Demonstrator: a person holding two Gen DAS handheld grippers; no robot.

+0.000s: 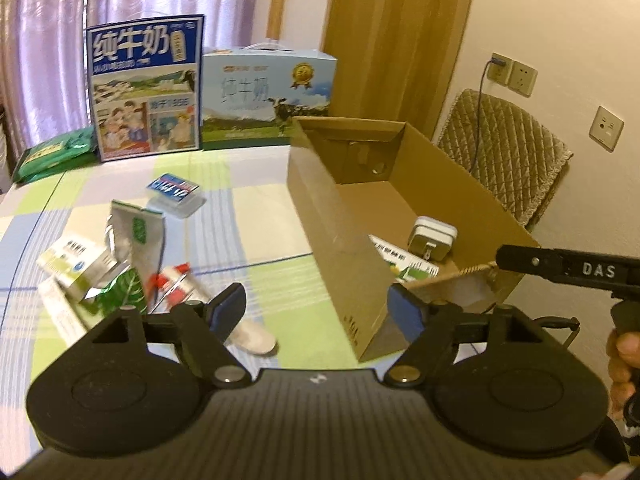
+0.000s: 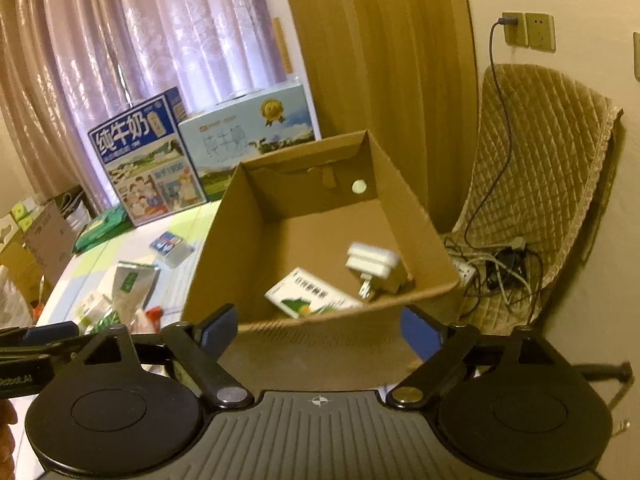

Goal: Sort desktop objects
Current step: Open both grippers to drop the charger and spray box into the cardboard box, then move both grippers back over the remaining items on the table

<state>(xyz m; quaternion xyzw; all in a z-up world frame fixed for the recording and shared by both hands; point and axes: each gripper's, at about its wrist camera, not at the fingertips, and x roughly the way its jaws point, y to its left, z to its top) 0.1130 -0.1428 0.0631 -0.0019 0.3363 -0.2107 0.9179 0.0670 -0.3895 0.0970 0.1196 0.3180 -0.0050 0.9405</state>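
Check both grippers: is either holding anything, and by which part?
Nothing is held. The left gripper and right gripper are both open, with nothing between their fingers; the charger lies in the box.

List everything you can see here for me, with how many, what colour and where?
Brown cardboard box: one, open, on the table's right side.
White plug adapter: one, inside the box.
White-and-green flat carton: one, inside the box beside the adapter.
Checked tablecloth: one, pastel green, blue and white.
Silver foil pouch: one, left of the box.
Red-and-white tube: one, near the pouch.
Blue-labelled small packet: one, mid-table.
Milk cartons: two, blue, at the table's far edge.
Quilted beige chair cover: one, right.
Left gripper: black, open.
Right gripper: black, open.
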